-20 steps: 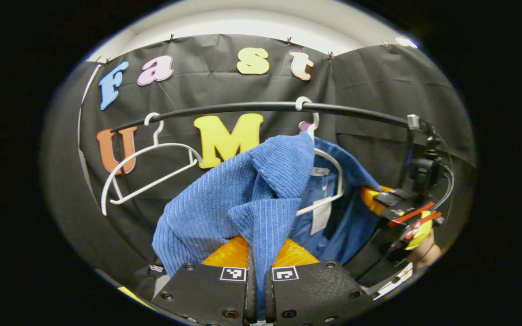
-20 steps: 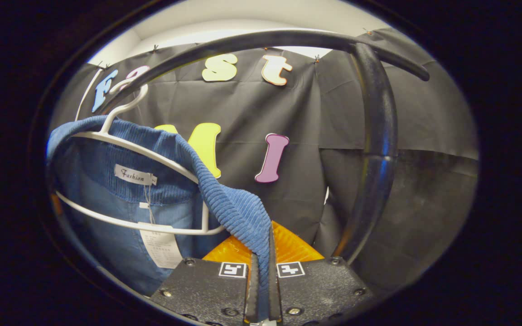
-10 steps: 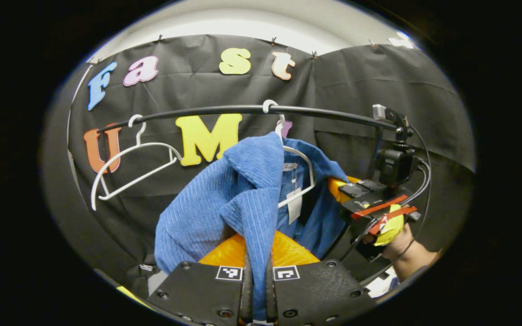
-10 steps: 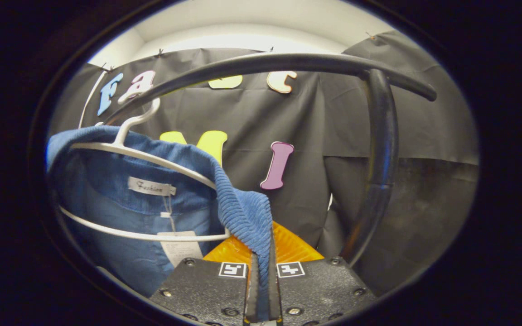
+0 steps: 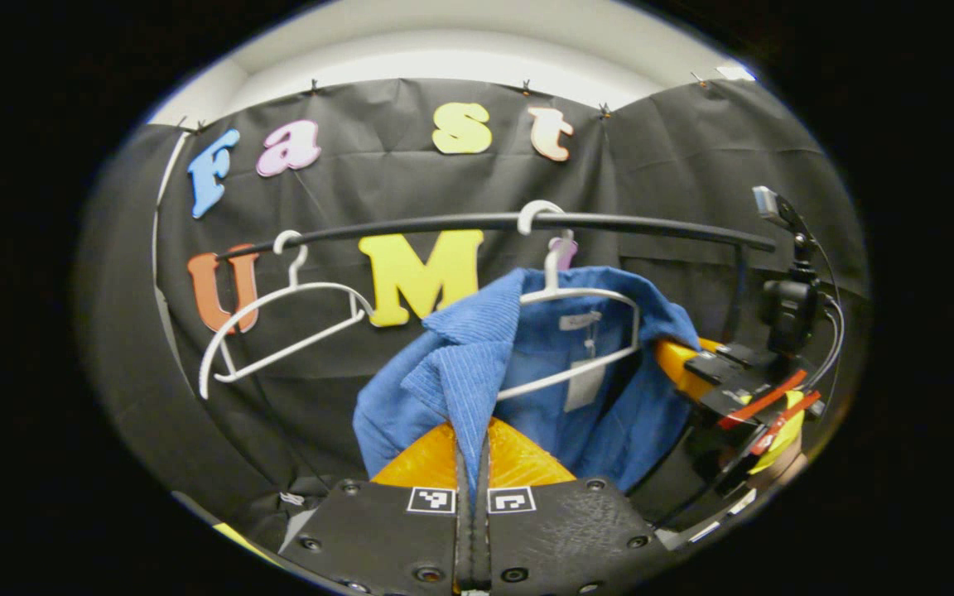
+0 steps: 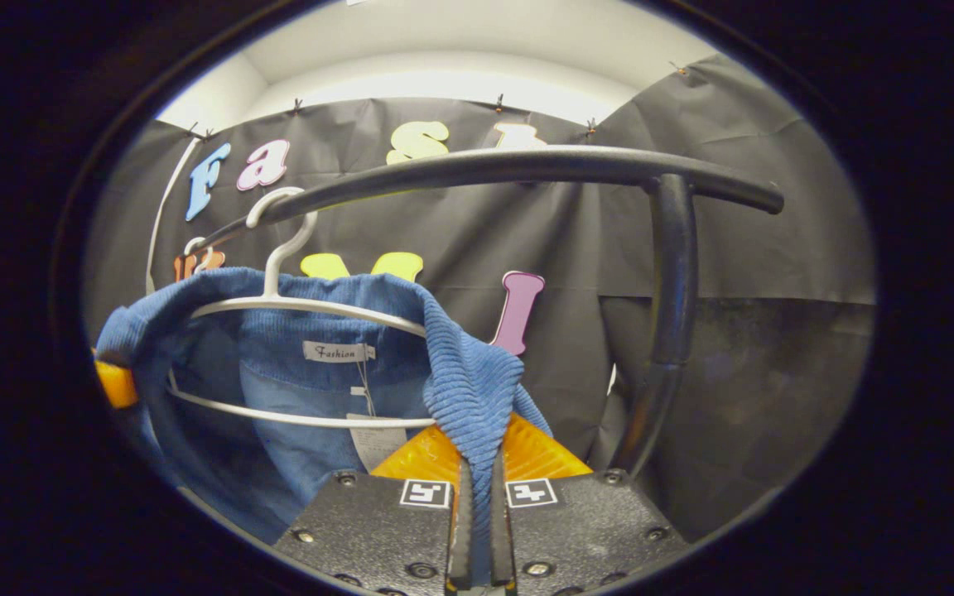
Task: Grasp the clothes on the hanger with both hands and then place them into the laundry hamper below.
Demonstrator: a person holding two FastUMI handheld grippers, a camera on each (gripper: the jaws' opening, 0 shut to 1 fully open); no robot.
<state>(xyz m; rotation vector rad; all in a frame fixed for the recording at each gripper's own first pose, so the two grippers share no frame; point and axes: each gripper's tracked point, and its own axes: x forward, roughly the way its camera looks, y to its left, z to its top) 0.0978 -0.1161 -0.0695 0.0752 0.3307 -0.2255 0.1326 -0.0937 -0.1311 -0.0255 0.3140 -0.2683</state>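
Both the left gripper point(image 5: 472, 497) and the right gripper point(image 6: 477, 497) are clamped on the blue shirt point(image 5: 477, 372), whose lower part is cut off from view.

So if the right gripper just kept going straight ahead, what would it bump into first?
Probably the blue jacket its fingers already pinch, then the black cloth wall; depth is unclear.

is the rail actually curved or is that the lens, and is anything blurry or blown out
Left gripper view: the rail bows gently, a fisheye effect; the blue shirt is sharp. Right gripper view: the rail arcs strongly, its post bends, and the pale wall strip above the cloth is bright, nearly washed out; the shirt's ribbing stays crisp.
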